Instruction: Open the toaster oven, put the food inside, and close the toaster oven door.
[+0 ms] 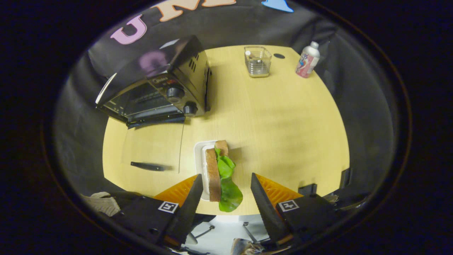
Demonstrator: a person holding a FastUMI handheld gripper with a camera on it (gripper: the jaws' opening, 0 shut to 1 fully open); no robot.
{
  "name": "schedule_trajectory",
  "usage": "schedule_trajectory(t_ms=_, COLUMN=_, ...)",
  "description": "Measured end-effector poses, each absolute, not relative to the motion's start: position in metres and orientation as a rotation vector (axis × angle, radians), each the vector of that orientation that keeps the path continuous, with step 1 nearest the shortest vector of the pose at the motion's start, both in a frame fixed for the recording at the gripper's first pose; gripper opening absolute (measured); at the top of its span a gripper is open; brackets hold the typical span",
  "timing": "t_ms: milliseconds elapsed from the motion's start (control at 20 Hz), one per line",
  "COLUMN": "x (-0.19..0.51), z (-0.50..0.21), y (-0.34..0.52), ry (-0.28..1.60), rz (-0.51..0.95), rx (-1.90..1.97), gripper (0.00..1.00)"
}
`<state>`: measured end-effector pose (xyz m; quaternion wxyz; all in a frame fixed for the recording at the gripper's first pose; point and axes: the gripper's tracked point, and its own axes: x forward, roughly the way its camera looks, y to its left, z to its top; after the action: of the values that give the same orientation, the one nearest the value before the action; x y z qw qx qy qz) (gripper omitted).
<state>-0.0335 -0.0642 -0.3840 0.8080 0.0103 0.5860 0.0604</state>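
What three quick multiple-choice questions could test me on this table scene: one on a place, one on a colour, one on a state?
1. Where does the sandwich lie?
A. between the tongs' fingers
B. inside the toaster oven
C. beside the bottle

2. What colour is the leaf on the sandwich?
A. red
B. green
C. white

3. How do the tongs stand?
A. shut on the sandwich
B. shut on nothing
C. open

Answers:
1 A, it rests on a white tray between the two fingers.
2 B, the lettuce is bright green.
3 C, both fingers stand clear of the bread.
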Motion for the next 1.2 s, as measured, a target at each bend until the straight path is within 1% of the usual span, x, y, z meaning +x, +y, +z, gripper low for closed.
schedule_trajectory(t_ms=150, x=-0.033, z=-0.401, y=-0.055, ry=1.275, rz=0.144, rx=0.061, gripper=0.87)
schedule_trajectory(t_ms=300, x=-0.030, z=-0.406, y=-0.047, ry=1.271, rz=0.155, rx=0.094, gripper=0.76)
schedule_trajectory(t_ms=500, x=-0.035, z=-0.404, y=-0.040, ry=1.276, rz=0.131, rx=0.107, gripper=0.59)
schedule_trajectory(t_ms=650, x=-0.042, z=-0.388, y=-0.035, ry=1.269, rz=0.116, rx=0.137, gripper=0.46)
schedule_trajectory(t_ms=750, x=-0.039, z=-0.367, y=-0.031, ry=1.227, rz=0.102, rx=0.166, gripper=0.38)
schedule_trajectory(t_ms=850, x=-0.035, z=-0.342, y=-0.025, ry=1.171, rz=0.094, rx=0.201, gripper=0.38)
schedule_trajectory(t_ms=950, x=-0.032, z=-0.322, y=-0.002, ry=1.114, rz=0.125, rx=0.283, gripper=0.38)
schedule_trajectory(t_ms=1100, x=-0.033, z=-0.304, y=0.056, ry=1.044, rz=0.239, rx=0.490, gripper=0.38)
schedule_trajectory(t_ms=1200, x=-0.029, z=-0.305, y=0.091, ry=0.990, rz=0.302, rx=0.644, gripper=0.38)
